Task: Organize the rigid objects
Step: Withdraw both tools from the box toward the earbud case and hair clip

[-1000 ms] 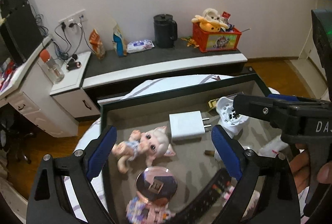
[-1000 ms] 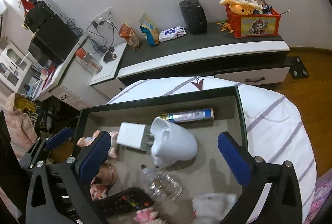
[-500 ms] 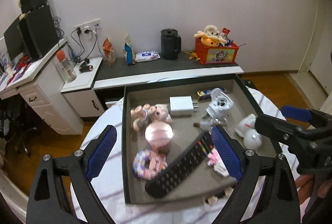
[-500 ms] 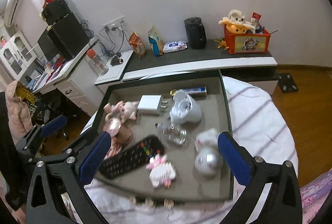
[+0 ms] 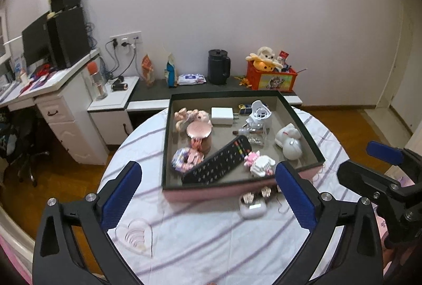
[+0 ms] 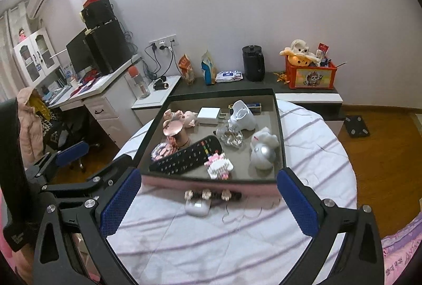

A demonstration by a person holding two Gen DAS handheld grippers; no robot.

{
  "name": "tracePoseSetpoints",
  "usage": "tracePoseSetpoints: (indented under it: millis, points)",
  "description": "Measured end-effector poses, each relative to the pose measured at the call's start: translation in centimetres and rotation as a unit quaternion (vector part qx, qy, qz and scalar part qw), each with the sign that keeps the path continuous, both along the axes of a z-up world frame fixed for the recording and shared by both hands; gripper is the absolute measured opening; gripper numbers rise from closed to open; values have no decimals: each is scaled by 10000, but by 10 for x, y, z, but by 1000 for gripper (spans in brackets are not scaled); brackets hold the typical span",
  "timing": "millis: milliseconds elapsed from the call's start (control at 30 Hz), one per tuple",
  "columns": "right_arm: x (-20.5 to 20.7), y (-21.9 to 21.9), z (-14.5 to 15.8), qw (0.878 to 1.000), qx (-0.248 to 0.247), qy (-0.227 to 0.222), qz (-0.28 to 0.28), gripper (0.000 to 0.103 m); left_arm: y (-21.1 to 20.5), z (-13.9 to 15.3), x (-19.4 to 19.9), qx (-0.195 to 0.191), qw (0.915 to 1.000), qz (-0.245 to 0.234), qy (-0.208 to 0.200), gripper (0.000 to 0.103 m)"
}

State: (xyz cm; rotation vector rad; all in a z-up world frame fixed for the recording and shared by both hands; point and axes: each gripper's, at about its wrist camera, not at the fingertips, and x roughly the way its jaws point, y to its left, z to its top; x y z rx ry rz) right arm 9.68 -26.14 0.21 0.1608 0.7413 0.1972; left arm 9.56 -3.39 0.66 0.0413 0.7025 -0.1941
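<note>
Several small items fill the dark-rimmed tray (image 5: pixel 303 124) on the round striped table (image 5: pixel 211 237): black remote (image 5: pixel 219 161) lying diagonally, white charger (image 5: pixel 221 115), pink doll (image 5: pixel 190 116), white mouse (image 5: pixel 290 145). Earbud case (image 5: pixel 252 207) lies just outside the near wall. Left gripper (image 5: pixel 208 198) opening, empty; right gripper (image 6: pixel 209 203) spread wide, empty.

Cluttered tray (image 5: pixel 303 124) on striped table (image 5: pixel 211 237)

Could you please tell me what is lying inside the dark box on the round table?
Inside the box: a black remote, white charger, pink doll, round pink case, white fan, clear bottle, white mouse. Whatever lies under the remote is hidden.
</note>
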Motion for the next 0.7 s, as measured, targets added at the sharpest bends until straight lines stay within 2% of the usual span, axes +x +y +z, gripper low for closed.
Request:
tracePoseSetpoints:
  millis: [267,700]
  points:
    - [-46,-2,-12,9993,-290,-138,-182,103,9,-9,-35,27,9998,180,84,103]
    - [-72,-18,-47,9987,-264,193,-397,103,18,-41,-66,-34,9987,274,438,103]
